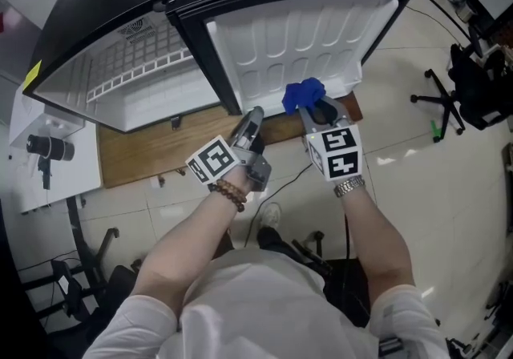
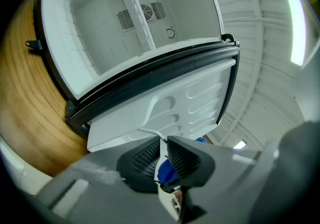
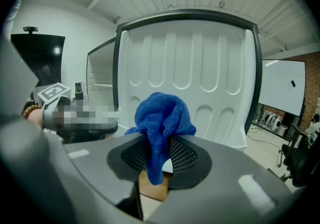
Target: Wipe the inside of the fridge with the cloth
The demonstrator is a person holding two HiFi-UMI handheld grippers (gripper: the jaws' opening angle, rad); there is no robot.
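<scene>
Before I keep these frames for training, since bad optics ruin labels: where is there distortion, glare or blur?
Head view: sharp, edges mildly bent, glare on the floor. Left gripper view: strong fisheye curves the fridge door, corners black, ceiling light blown out. Right gripper view: fisheye too; cloth sharp and evenly lit.

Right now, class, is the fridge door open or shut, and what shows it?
Open. The door stands swung away from the fridge, baring its white liner and the fridge's inside.
</scene>
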